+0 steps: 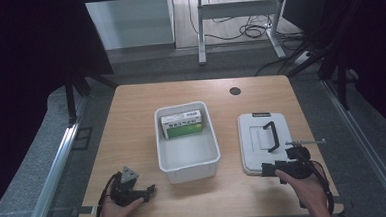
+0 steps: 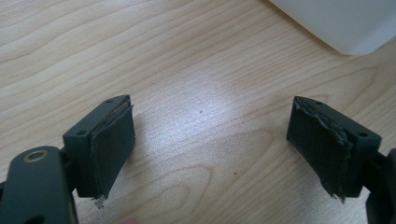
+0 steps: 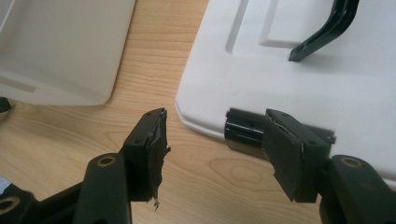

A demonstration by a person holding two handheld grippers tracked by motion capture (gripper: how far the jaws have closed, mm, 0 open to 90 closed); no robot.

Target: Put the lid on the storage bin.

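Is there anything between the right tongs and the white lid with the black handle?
Nothing visible. The right tongs stand open at the near corner of the white lid, by its black latch, with bare wooden table between the pads.

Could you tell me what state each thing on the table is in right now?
White bin: uncovered, upright, holding the box.
Green and white box: lying at the bin's far end.
White lid: off the bin, flat on the table, black handle up.
Left tool: open, nothing between its jaws.
Right tool: open, at the lid's near corner.

High view looks down on my whole table, my gripper views skim close, right one sharing the white lid and bin.
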